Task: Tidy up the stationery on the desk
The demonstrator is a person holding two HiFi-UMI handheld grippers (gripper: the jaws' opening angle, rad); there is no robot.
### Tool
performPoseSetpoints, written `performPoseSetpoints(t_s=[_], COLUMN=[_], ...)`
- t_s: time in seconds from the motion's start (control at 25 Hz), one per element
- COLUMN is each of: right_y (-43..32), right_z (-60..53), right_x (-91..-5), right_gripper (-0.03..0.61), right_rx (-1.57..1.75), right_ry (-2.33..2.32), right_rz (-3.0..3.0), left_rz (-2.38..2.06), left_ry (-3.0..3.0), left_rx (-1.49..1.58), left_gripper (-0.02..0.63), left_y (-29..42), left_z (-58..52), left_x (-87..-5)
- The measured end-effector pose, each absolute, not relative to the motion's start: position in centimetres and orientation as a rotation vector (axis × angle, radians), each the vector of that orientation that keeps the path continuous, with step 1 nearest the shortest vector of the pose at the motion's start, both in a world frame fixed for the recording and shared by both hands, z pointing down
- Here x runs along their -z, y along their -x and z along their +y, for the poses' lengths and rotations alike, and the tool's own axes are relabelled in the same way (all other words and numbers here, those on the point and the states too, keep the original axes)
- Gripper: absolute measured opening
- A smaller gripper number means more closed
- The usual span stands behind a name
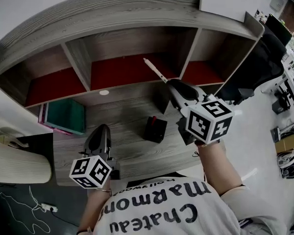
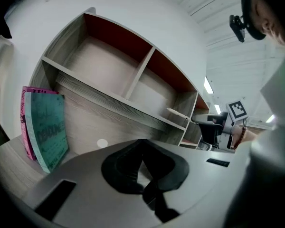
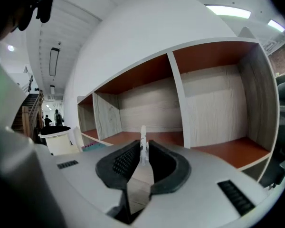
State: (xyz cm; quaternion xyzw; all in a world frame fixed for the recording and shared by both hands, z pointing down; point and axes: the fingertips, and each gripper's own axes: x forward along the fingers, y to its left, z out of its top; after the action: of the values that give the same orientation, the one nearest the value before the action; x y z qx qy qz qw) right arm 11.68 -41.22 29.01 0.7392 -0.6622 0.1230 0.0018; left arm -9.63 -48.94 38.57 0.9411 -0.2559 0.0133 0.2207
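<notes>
My right gripper [image 1: 172, 83] is shut on a slim white pen [image 1: 154, 70] and holds it up in front of the shelf unit's middle compartment [image 1: 132, 67]. In the right gripper view the pen [image 3: 143, 136] sticks out past the pads of that gripper [image 3: 143, 149] toward the divider between two red-floored compartments. The left gripper view catches the pen [image 2: 177, 113] and the right gripper [image 2: 213, 127] from the side. My left gripper [image 1: 101, 129] hovers low over the desk's near left part, jaws together and nothing in them [image 2: 142, 147]. A small black box [image 1: 155, 129] stands on the desk between the grippers.
A teal book [image 1: 64, 115] [image 2: 47, 129] with a pink one behind it leans upright at the desk's left end. The curved wooden shelf unit [image 1: 78, 58] has three bare compartments. A pale chair [image 1: 19, 163] stands at the left, and equipment [image 1: 289, 77] crowds the right.
</notes>
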Motion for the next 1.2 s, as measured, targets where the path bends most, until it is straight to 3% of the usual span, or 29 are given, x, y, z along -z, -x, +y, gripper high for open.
performPoseSetpoints(t_s=[0.6,1.2], right_y=[-8.0,-8.4], right_z=[-31.1,-28.6], right_x=[-37.4,-46.1], right_gripper=[0.066,0.066], right_rx=[-0.686,-0.84], right_ry=[-2.221,-1.9], right_rz=[-2.086,-1.956], left_rz=[-0.52,-0.679], left_ry=[-2.655,-2.577], left_rx=[-0.18,-0.218], left_gripper=[0.012,0.011], left_y=[7.8,9.4], left_z=[-43.1,-39.3], left_x=[-41.4,-43.5])
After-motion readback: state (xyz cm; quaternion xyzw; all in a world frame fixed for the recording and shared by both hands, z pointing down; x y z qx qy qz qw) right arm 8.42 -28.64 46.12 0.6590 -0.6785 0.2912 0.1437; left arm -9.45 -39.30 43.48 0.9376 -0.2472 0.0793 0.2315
